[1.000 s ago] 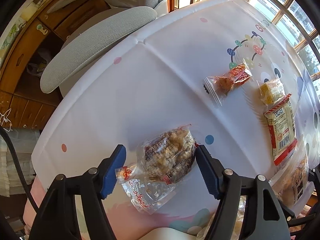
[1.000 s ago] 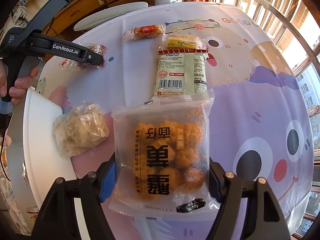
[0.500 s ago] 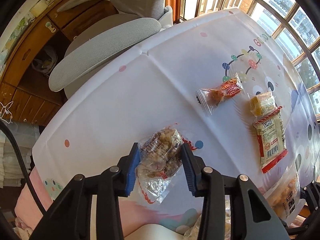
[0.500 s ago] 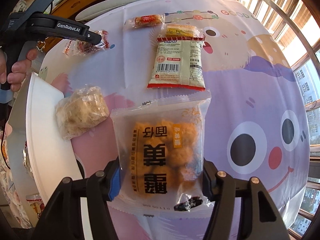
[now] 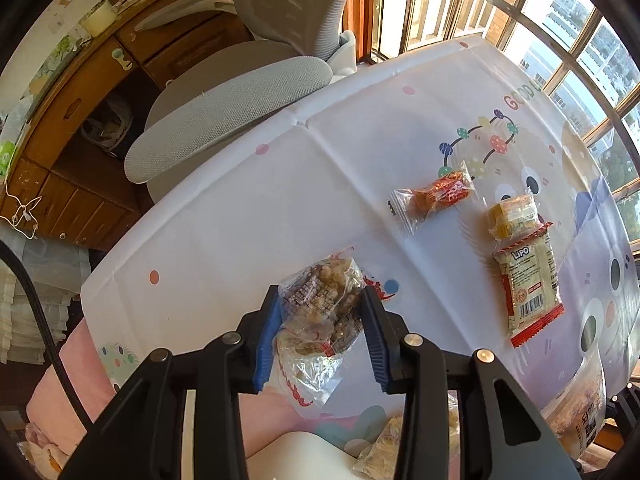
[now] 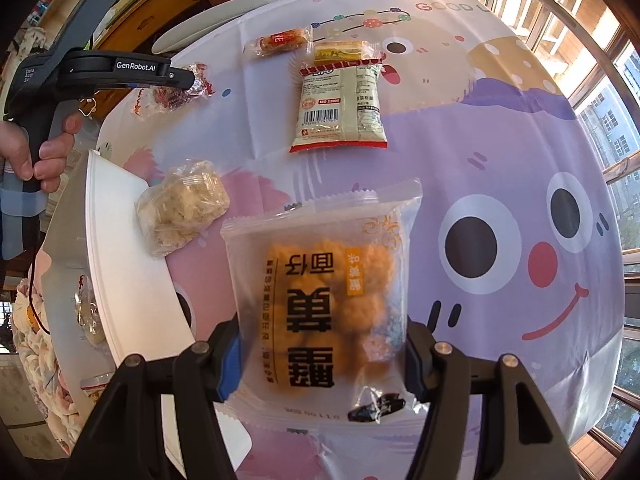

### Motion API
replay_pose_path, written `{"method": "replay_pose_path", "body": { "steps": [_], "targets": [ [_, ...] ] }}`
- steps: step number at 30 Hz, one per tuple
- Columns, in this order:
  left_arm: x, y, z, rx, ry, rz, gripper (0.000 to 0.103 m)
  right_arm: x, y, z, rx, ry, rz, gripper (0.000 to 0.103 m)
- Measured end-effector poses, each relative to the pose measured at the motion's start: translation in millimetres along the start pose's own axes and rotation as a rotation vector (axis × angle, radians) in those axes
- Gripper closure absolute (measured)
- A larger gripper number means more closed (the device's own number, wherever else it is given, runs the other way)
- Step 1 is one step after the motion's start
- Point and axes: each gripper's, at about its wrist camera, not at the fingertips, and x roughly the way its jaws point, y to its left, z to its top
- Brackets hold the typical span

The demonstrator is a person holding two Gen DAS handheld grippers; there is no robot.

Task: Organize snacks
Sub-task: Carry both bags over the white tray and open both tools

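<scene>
Where barcode shows, cracker packet (image 5: 528,286) (red-trimmed) reads "LiPO".

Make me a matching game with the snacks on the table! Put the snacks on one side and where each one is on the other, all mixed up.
Snacks:
1. clear bag of brown clusters
2. big frosted bag of golden balls
3. pale crumbly snack
4. red-edged LiPO packet

Places:
A. lying flat on the tablecloth
B. between the right gripper pads
C. leaning on the white tray edge
D. pinched in the left gripper

Pairs: 1-D, 2-B, 3-C, 4-A
</scene>
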Motion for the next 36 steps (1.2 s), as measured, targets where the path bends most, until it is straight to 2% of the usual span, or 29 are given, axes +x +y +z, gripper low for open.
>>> {"method": "replay_pose_path", "body": {
  "steps": [11,17,26,36],
  "targets": [
    [-95.2,10.8,-14.2,-0.052,-0.158,-0.022,0.066,-46.5,12.1,-17.3,0.011,-0.055,0.052,0.040],
    [-150.5,17.5,-40.8,-0.076,-0.231,-0.052,0.066,-73.0,36.2,-35.0,-0.004,-0.103,0.050,0.040],
    [-224.0,38.4,-110.8,-0.107,-0.315,-0.070,0.065,-111.6,68.8,-65.2,-0.023,-0.205,0.078,0.040],
    [-264.2,63.6,-205.3,-0.139,-0.326,-0.093,0.065,-136.0,113.4,-105.7,-0.043,-0.285,0.118,0.040]
  ]
}}
